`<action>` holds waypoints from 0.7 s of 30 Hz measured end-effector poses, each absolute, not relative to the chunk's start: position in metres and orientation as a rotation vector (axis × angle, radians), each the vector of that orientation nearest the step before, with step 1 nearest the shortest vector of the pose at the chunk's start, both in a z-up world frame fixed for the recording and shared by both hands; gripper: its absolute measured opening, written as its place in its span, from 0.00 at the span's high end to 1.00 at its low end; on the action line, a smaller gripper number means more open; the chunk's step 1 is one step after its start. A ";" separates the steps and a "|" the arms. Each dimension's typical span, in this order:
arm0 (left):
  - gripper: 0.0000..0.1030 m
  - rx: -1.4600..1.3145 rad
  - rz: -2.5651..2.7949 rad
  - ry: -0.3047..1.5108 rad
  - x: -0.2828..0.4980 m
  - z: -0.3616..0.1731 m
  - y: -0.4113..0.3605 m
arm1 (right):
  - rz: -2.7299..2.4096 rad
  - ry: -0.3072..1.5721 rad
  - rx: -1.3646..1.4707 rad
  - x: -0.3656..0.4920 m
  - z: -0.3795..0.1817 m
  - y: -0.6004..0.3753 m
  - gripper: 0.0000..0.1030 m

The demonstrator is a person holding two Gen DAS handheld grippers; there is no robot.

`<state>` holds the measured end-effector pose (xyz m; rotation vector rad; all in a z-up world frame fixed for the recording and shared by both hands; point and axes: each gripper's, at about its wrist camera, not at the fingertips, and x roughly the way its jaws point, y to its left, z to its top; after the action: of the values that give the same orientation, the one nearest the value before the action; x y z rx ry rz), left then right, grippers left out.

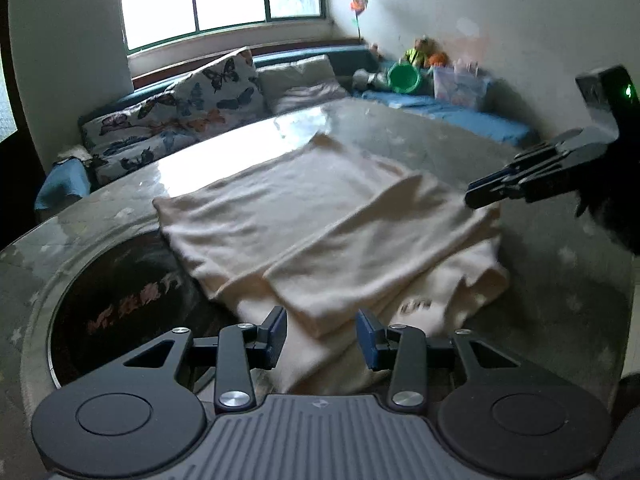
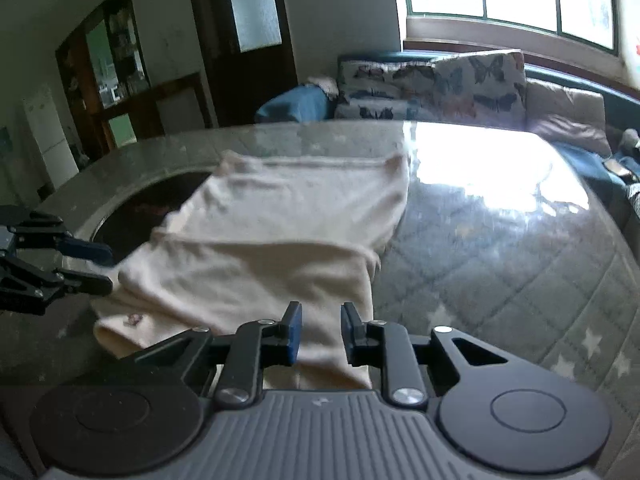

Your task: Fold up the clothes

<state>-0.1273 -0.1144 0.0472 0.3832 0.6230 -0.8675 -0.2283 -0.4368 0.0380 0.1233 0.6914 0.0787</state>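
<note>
Two hand-held grippers, left [image 1: 321, 334] and right [image 2: 320, 332], both released, hover over one folded cream garment [image 1: 320, 216] on one table [image 1: 540, 280].

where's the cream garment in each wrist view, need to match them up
Left wrist: the cream folded fabric garment lies mid-frame on the glass-topped table.
Right wrist: it lies centre-left on the table.
Shared landmark: the butterfly-print cushion.

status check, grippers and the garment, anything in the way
Left gripper open, nothing held. Right gripper open over the garment's near edge. Cream garment part folded on table. Nothing in the way.
</note>
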 end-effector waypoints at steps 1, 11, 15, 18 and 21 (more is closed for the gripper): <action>0.60 0.375 -0.868 0.618 -0.125 0.047 -0.119 | 0.073 0.684 0.124 -0.226 0.038 -0.438 0.77; 0.63 0.363 -0.870 0.688 -0.111 0.028 -0.126 | 0.066 0.703 0.128 -0.207 0.031 -0.441 0.76; 0.63 0.332 -0.871 0.652 -0.114 0.038 -0.124 | 0.067 0.665 0.126 -0.194 0.036 -0.441 0.76; 0.63 0.353 -0.875 0.653 -0.113 0.034 -0.130 | 0.070 0.688 0.122 -0.182 0.028 -0.440 0.76; 0.63 0.367 -0.874 0.678 -0.110 0.026 -0.130 | 0.074 0.701 0.093 -0.181 0.025 -0.436 0.76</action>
<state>-0.1101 -0.1301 0.0264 0.3673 0.6781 -0.8736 -0.1807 -0.4356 0.0252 0.0927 0.7006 0.0742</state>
